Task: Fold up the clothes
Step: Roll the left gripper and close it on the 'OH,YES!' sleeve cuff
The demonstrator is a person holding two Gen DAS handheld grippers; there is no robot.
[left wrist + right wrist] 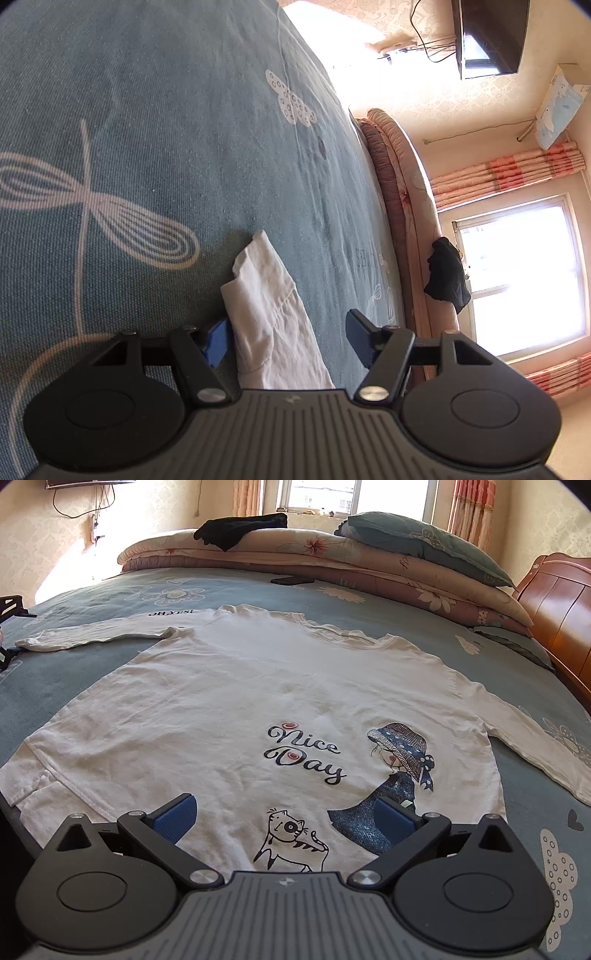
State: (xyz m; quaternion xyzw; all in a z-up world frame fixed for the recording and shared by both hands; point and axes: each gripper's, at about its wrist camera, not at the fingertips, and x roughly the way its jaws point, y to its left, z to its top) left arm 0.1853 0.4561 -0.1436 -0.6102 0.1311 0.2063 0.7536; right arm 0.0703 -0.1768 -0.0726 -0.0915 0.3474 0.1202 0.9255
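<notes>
A white long-sleeved shirt (236,701) lies flat, front up, on a bed (517,812) with a teal flowered cover. The shirt's print reads "Nice Day" beside a girl in a blue hat and a cat.

Right claw (284,821): jaws apart, blue fingers (175,818) poised over the shirt's lower hem, either side of the cat print. Nothing is gripped.

Left claw (290,341): jaws apart, rolled onto its side at the end of the shirt's outstretched sleeve (266,314). The cuff lies between the fingers, close against one blue finger (218,341); the other finger stands clear of the cloth.

Beyond the shirt, folded quilts (332,557) are stacked along the far edge of the bed, with a dark garment (240,530) and a teal pillow (417,539) on top. A phone (291,580) lies just before the quilts.
</notes>
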